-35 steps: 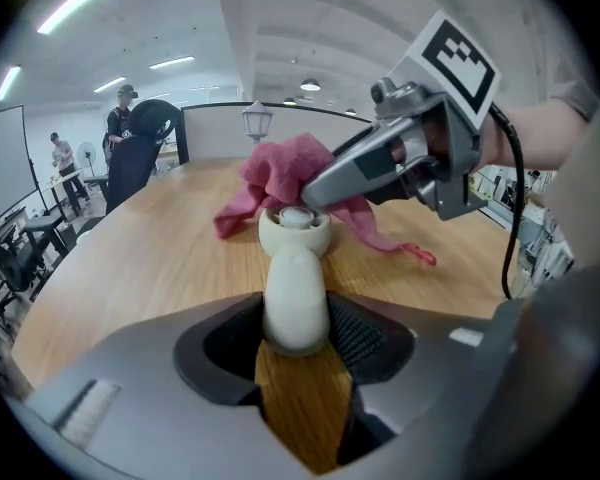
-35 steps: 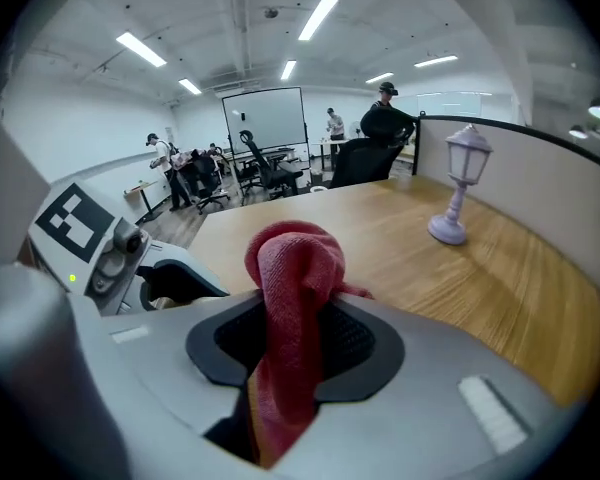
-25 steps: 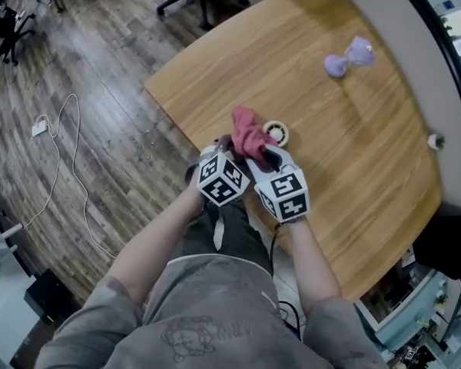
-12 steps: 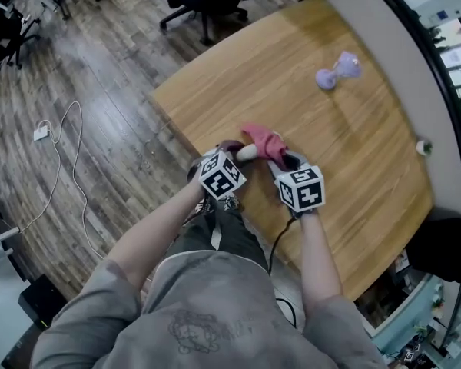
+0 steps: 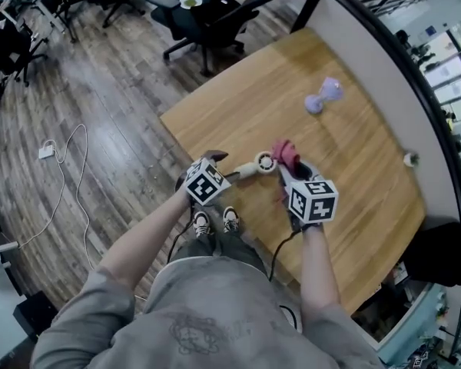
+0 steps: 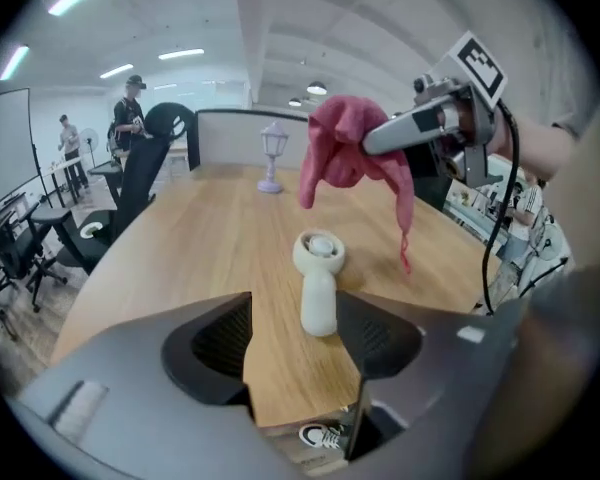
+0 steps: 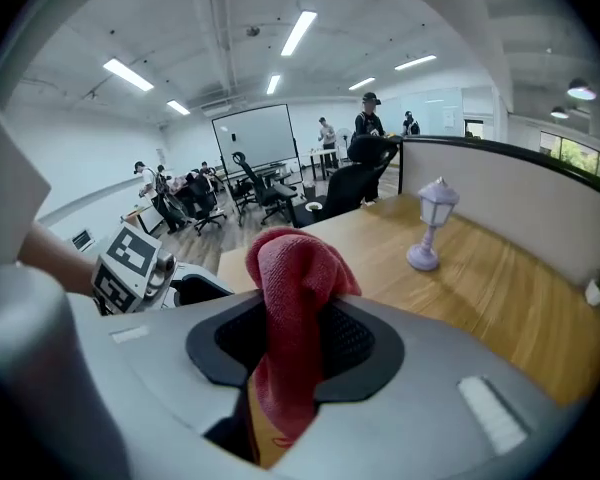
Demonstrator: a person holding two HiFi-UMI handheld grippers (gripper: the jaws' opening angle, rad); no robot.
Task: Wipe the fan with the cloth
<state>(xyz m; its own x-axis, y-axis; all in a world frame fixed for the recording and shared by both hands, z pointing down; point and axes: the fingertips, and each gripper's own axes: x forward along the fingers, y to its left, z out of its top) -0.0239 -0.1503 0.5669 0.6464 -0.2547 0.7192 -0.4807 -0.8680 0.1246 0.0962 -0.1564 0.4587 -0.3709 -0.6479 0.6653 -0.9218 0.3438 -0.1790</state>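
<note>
A small cream hand fan [image 6: 318,278] lies on the wooden table [image 5: 353,137], its handle toward my left gripper [image 6: 295,336]. The left jaws are opening; the handle end sits in the gap between them, and the pads do not press on it. In the head view the fan [image 5: 258,164] lies just ahead of the left gripper [image 5: 227,169]. My right gripper [image 7: 295,343] is shut on a red cloth [image 7: 292,298], which hangs from it. The cloth [image 6: 345,158] is held in the air above and beyond the fan, clear of it. In the head view the cloth [image 5: 286,156] sits right of the fan at the right gripper [image 5: 293,169].
A small purple lamp [image 5: 323,96] stands farther back on the table. A tiny potted plant [image 5: 409,160] sits near the curved partition wall at the right. Office chairs [image 5: 215,10] stand beyond the table's far end. The near table edge is right under both grippers.
The right gripper has lifted the cloth off the fan's head and moved right. The left jaws have widened around the handle, and both grippers have risen.
</note>
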